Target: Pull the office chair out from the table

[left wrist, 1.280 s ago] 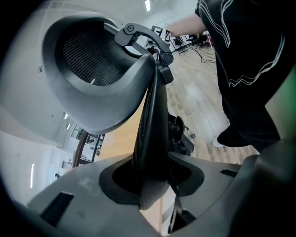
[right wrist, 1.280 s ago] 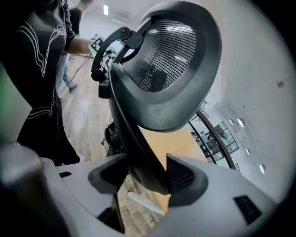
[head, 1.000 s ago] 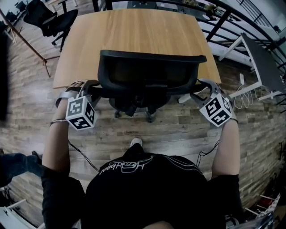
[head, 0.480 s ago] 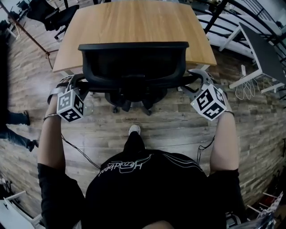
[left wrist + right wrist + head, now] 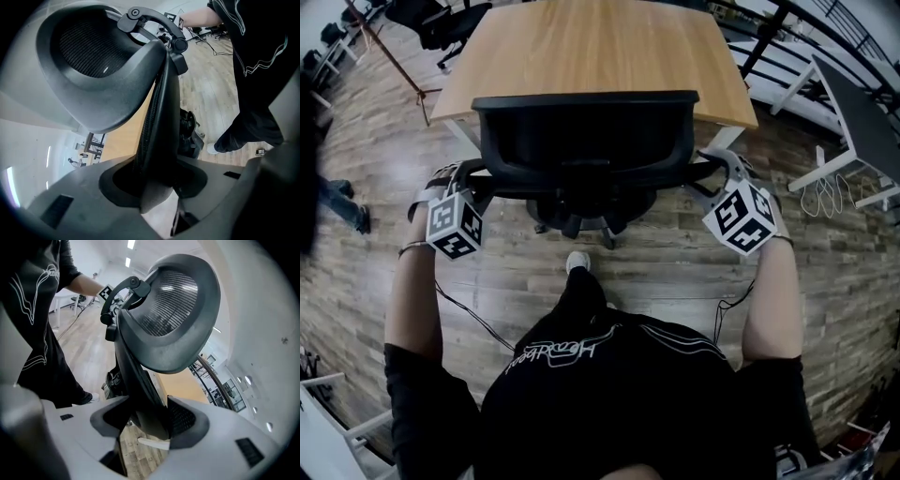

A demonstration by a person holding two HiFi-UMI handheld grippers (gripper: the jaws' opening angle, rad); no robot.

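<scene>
The wooden table (image 5: 591, 56) fills the top of the head view, and the office chair (image 5: 586, 136) stands at its near edge, its wheeled base on the plank floor (image 5: 675, 272) just beside the table. The left gripper (image 5: 467, 183) is clenched on the left rim of the chair's back. The right gripper (image 5: 719, 178) grasps the right rim, and its jaws have just been closing a little around it. The pull probably goes best with both hands drawing evenly and level, so the chair rolls straight without tipping or twisting, and with the person stepping back, since a shoe (image 5: 577, 262) sits near the base. The marker cubes (image 5: 455, 225) show only black-and-white squares. The white script on the shirt (image 5: 572, 352) is too small to read.
</scene>
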